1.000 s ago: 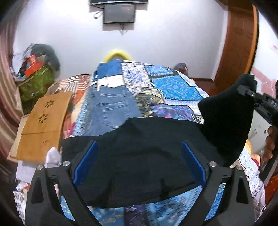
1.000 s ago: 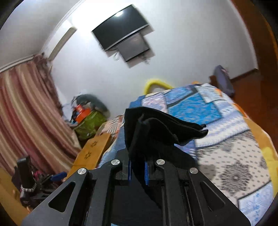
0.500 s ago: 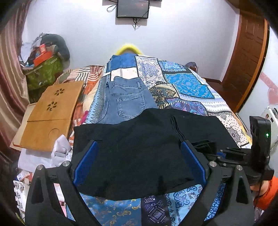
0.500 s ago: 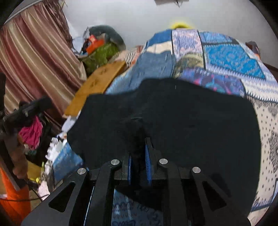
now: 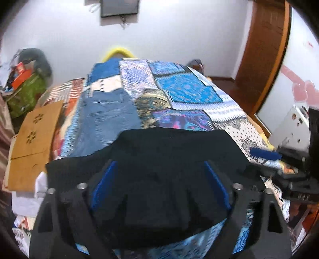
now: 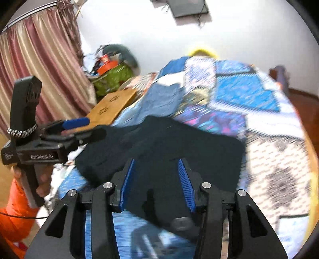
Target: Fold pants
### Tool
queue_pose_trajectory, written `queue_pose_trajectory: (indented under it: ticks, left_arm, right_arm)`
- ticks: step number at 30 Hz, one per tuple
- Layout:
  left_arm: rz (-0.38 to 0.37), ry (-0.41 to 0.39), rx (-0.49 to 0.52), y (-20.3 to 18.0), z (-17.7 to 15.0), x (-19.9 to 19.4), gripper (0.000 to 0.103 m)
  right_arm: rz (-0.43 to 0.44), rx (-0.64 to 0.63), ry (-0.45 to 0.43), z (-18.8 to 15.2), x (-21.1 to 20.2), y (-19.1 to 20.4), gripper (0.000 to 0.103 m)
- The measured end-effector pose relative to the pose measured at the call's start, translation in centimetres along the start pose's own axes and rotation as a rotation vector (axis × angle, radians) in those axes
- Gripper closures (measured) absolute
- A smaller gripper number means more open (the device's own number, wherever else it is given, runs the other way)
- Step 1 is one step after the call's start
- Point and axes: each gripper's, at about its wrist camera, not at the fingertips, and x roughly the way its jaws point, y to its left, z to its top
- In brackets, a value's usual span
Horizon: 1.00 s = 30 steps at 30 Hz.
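1. Ahead of both grippers, one pair of black pants [image 5: 169, 171] is lying folded on the near end of the patchwork bedspread [image 5: 185, 87], its front edge hanging toward the cameras.
2. Over that dark cloth, the left gripper [image 5: 159, 185] is hovering with its two blue pads [image 5: 103, 183] spread wide; it is gripping nothing.
3. To its right, the right gripper [image 6: 156, 183] is also standing released, its two blue-ribbed fingers [image 6: 127, 181] parted above the pants with no cloth pinched between them.
4. From the right wrist view, the left gripper is showing off to the left, one hand [image 6: 42, 179] in an orange sleeve wrapping its handle.
5. Beyond the pants, one pair of blue jeans [image 5: 107, 117] is lying flat farther up the bedspread, partly covered by the black cloth's far edge.
6. Left of the jeans, one wooden board [image 5: 33, 139] with two flower-shaped cutouts is resting at the bed's side.
7. Farther back left, one green bag [image 5: 26, 95] is sitting against the wall.
8. High on the far wall, one dark screen [image 5: 119, 8] is hanging.
9. At the left of the right wrist view, one striped curtain [image 6: 43, 65] is hanging.
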Motion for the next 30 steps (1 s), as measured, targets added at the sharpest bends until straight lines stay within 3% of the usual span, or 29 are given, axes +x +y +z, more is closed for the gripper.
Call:
queue_pose_trajectory:
  ticks: [1, 3, 6, 11, 19, 21, 26, 30]
  left_arm:
    - [-0.011, 0.025, 0.013, -0.8, 0.2, 1.1, 0.028]
    - [-0.027, 0.063, 0.027, -1.8, 0.4, 2.6, 0.044]
    - [-0.050, 0.146, 0.067, -3.6, -0.1, 5.5, 0.061]
    - [-0.006, 0.214, 0.129, -4.7, -2.4, 8.2, 0.061]
    - [0.008, 0.195, 0.154, -4.4, -3.8, 6.5, 0.058]
    - [0.029, 0.192, 0.149, -4.1, -4.3, 6.1, 0.045]
    - [0.026, 0.167, 0.077, -2.2, -5.6, 3.9, 0.041]
    - [0.094, 0.118, 0.028, 0.0, -5.8, 0.8, 0.041]
  right_arm:
    - [-0.022, -0.004, -0.010, 0.1, -0.1, -0.6, 0.062]
    - [-0.078, -0.009, -0.010, 0.2, 0.3, -2.4, 0.062]
    - [-0.099, 0.019, 0.039, -0.4, 1.5, -4.6, 0.062]
    - [-0.080, 0.061, 0.166, -3.4, 4.2, -6.7, 0.063]
    - [-0.044, 0.116, 0.143, -6.2, 1.7, -6.9, 0.060]
    - [-0.056, 0.108, 0.143, -6.6, 1.0, -6.6, 0.060]
    - [-0.093, 0.073, 0.159, -6.5, -0.1, -5.6, 0.060]
    - [-0.120, 0.066, 0.142, -5.1, -1.0, -5.0, 0.060]
